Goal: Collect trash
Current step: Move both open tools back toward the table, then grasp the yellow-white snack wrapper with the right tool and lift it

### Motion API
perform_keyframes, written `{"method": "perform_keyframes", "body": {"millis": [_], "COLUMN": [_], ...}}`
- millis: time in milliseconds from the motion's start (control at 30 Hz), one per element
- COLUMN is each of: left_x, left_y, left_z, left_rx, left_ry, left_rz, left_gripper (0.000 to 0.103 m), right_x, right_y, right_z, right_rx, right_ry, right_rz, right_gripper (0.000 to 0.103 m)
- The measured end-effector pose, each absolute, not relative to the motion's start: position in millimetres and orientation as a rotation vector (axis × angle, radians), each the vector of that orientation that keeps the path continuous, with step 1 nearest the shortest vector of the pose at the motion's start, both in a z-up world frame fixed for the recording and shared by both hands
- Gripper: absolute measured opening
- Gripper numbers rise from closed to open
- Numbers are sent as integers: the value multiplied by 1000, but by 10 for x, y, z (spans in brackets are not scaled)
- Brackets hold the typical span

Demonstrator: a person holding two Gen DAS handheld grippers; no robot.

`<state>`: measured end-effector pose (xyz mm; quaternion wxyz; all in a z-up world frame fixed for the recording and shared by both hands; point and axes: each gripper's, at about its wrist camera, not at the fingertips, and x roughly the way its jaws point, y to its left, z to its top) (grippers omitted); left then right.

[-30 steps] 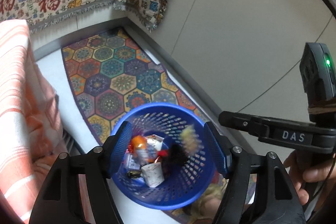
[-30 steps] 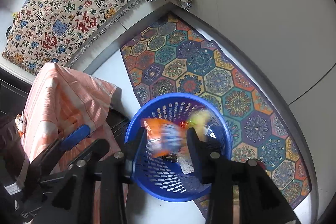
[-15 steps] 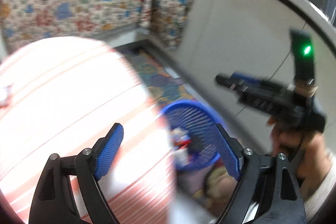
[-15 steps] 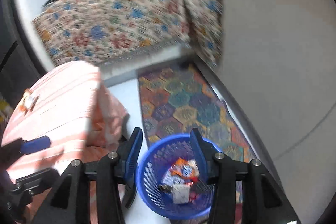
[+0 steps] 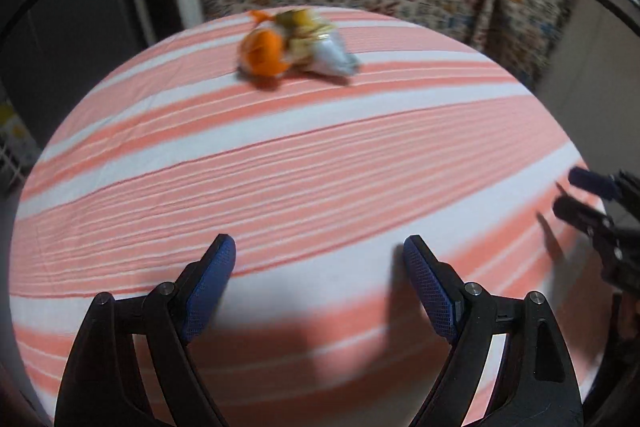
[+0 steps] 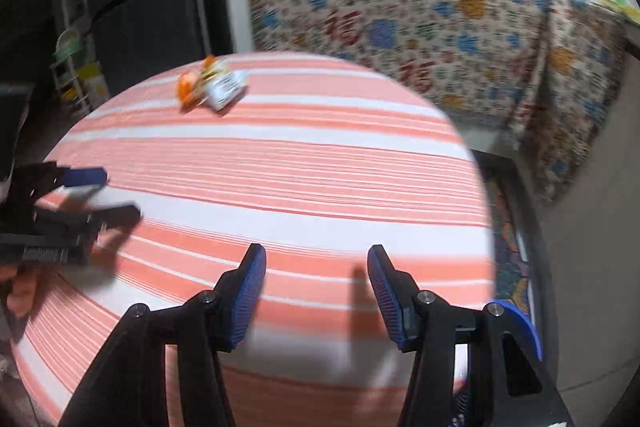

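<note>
Both hand-held grippers, left [image 5: 319, 255] & right [image 6: 316, 265], gape empty above striped worktop [image 5: 320, 155], jaws just widened. Crumpled wrappers [image 5: 294, 43] lie at far edge, well apart.

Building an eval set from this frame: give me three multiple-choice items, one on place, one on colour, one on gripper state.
1. Where does the remaining trash lie?
A. at the far side of the striped cloth
B. between the left gripper's fingers
C. on the floor rug

2. Which colours stripe the tablecloth?
A. blue and yellow
B. green and grey
C. salmon and white

3. How does the left gripper stand?
A. shut on a wrapper
B. open and empty
C. out of view

Key: 1 A, the wrappers sit near the table's far edge in both views. 2 C, salmon and white bands cover it. 3 B, only bare cloth shows between its pads.
</note>
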<state>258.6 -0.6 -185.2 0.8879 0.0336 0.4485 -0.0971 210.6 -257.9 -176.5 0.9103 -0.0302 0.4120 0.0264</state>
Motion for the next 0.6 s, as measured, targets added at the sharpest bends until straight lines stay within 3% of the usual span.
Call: {"method": "perform_keyframes", "body": {"millis": [67,200,600], "left_x": [2667,2810,3499], "left_y": [65,143,355], "left_z": [-1854,-1899,-1904], "left_rx": [68,82,67], "left_ry": [929,952,954], "left_rz": [-186,-148,-145], "left_gripper": [89,103,103], "right_x": [2183,2307,3129], "right_y": [-2474,-2326,-2023], "right_z": [-1825,-1931,-1993], "right_rx": [-72,-107,-114], "right_ry": [872,901,945], "right_rz": [81,104,175], "right_gripper": [54,56,63]}}
